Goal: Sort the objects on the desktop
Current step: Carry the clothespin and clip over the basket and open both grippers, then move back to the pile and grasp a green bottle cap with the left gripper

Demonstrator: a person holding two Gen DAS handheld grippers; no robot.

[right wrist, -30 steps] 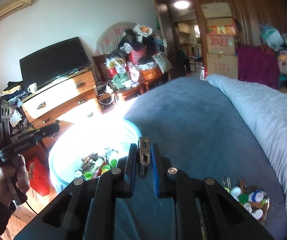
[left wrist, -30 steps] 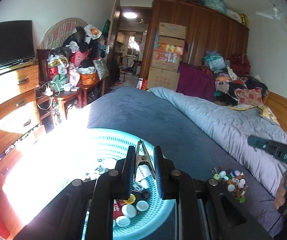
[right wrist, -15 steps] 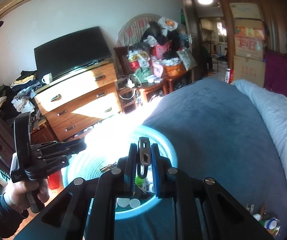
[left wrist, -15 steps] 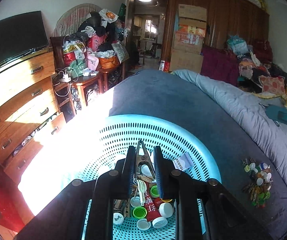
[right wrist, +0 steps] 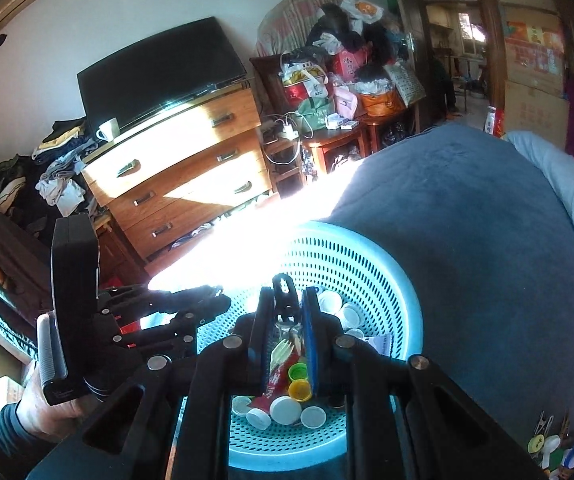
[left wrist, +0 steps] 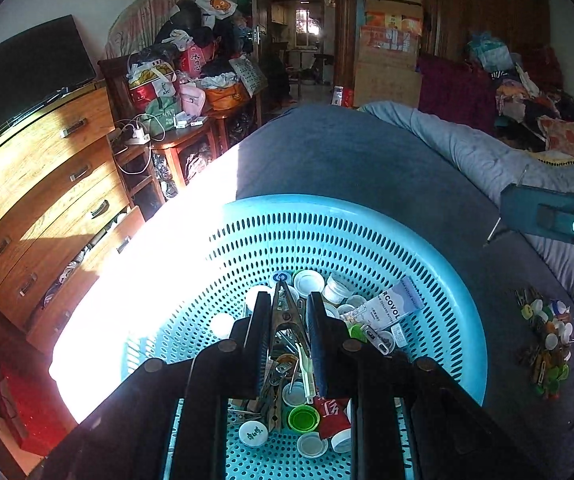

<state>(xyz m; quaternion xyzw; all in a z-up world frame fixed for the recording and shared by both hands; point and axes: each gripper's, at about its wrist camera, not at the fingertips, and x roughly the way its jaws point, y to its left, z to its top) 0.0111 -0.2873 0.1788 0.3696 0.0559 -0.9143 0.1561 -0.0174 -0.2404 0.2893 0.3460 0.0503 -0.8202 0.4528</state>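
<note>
Both grippers hovered over the blue basket (left wrist: 439, 264) on the bed (left wrist: 367, 160), each ready to drop a clip. The left gripper (left wrist: 287, 312) had its jaws pinching a metal clip (left wrist: 285, 308); the right gripper (right wrist: 287, 312) had its jaws pinching a dark clip (right wrist: 285, 300). The next move probably called for spreading the jaws so both clips fell among the bottle caps (left wrist: 307, 280) inside the basket. A pile of unsorted bits (left wrist: 547, 344) lay well right of the basket. A second earlier, both grippers were farther back from the basket, which now filled the lower view.
</note>
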